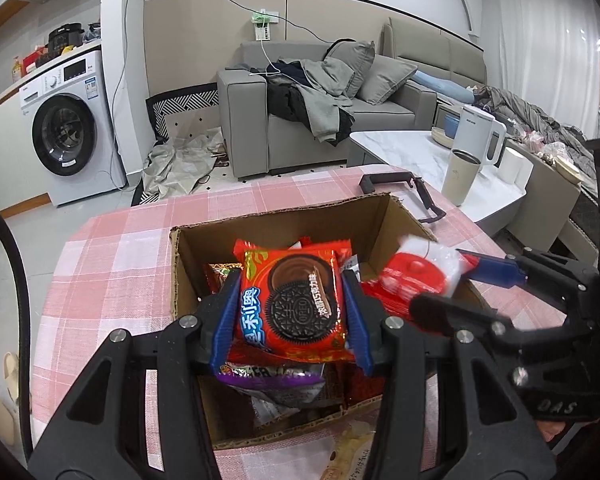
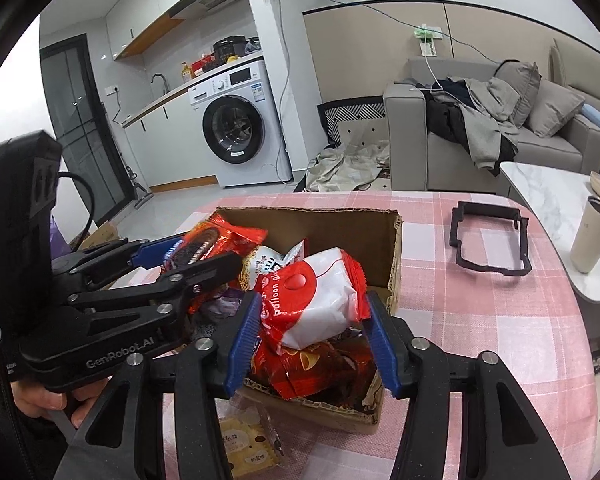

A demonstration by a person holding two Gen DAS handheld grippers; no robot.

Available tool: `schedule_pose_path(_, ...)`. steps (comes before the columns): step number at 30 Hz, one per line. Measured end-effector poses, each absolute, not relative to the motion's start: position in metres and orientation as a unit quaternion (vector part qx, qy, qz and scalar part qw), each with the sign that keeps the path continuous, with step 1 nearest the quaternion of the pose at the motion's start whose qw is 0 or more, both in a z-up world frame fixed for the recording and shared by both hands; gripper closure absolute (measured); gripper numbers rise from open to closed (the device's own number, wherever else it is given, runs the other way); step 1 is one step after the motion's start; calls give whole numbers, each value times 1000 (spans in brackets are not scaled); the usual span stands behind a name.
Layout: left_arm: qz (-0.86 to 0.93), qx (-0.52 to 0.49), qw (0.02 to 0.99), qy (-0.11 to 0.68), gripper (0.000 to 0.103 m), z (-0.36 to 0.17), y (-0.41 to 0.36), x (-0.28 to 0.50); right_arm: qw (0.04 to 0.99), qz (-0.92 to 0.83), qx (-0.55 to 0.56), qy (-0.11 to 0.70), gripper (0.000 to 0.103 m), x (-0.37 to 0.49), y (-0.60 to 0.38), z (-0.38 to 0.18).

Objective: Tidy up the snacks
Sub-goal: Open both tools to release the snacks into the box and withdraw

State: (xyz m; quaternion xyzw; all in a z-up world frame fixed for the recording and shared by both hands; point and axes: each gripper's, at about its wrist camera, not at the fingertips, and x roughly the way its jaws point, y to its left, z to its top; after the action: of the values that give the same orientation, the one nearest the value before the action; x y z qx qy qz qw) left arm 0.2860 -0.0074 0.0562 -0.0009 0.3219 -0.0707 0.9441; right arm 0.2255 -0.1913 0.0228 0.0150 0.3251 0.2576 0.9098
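Cardboard, brown and raw-edged, is forming the open box (image 1: 188,264) that is sitting on the pink checked tablecloth (image 1: 112,248), and both grippers are hovering over it. The left gripper (image 1: 290,312) is clamping a red cookie packet (image 1: 294,304) between its blue pads, which are pressing against the packet's two sides above the box's middle. Under it a purple packet (image 1: 272,380) is lying among other wrappers inside the box.

At about three o'clock from the cookie packet, the right gripper (image 2: 312,332) is bracketing a red and white snack bag (image 2: 320,304) over the box's right half. The left pad is lying against the bag's edge, while the right pad is sitting just beside its crimped end; whether it is actually pressing there cannot be told, so the hold is looking loose. A darker red packet (image 2: 320,368) is lying beneath the bag in the box.

At six o'clock from the box, a yellow biscuit packet (image 2: 248,444) is lying flat on the cloth just outside the near wall. At two o'clock, a black frame (image 2: 488,236) is resting on the cloth, well apart from the box. A hand (image 2: 40,396) is gripping the left gripper's handle.
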Motion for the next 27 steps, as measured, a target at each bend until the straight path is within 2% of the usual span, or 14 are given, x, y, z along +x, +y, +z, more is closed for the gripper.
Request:
schedule_pose_path(2,-72,-8,944,323,52,58,-4,285,911,260,9,320,34,222,-192,24)
schedule_pose_path(4,-74,-14,944,323,38,60,-1,281,914,260,5,310,29,217,-195,27)
schedule_pose_path(6,-75,-13,945,319,19,63,1,275,918,257,0,302,17,212,-198,29)
schedule_pose_path(8,-76,-6,946,315,18,66,1,266,921,252,1,297,9,207,-203,31)
schedule_pose_path(10,-74,1,945,319,11,68,1,257,921,250,8,300,2,204,-208,33)
schedule_pose_path(11,-73,4,945,320,0,69,0,253,921,248,11,301,1,203,-211,33)
schedule_pose_path(27,-56,6,951,305,1,75,10,169,918,240,27,314,0,158,-236,25)
